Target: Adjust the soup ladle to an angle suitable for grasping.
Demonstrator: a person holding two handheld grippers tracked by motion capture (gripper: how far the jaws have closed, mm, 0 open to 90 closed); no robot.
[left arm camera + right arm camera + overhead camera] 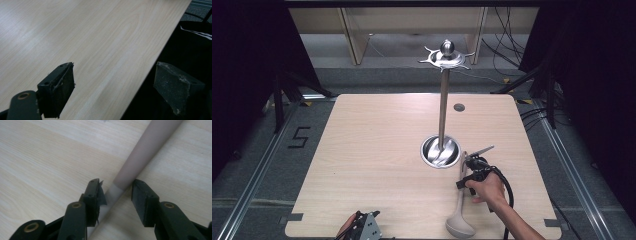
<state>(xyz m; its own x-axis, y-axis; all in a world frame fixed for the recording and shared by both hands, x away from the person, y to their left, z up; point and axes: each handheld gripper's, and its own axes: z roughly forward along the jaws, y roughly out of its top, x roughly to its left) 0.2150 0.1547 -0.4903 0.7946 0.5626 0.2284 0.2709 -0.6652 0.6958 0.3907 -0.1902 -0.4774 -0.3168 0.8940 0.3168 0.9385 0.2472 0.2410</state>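
Ladle handle between the right gripper's jaws, not yet pinched.

The grey ladle point(460, 210) lies flat on the table point(362, 150) near its front right, bowl toward the person, long axis running away toward the steel stand point(442, 107). Right gripper point(117, 191) straddles the handle crosswise; pads sit just beside it, apparently a sliver of gap each side. Left gripper point(113, 85) hangs wide open and empty over the table's near edge, well apart from the ladle.

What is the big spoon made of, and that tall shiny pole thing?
The ladle looks like matte plastic or silicone: dull grey-beige, with no glints. The stand looks like polished metal, likely steel: its bowl-shaped base and top mirror the light. The table looks like pale wood-grain laminate.
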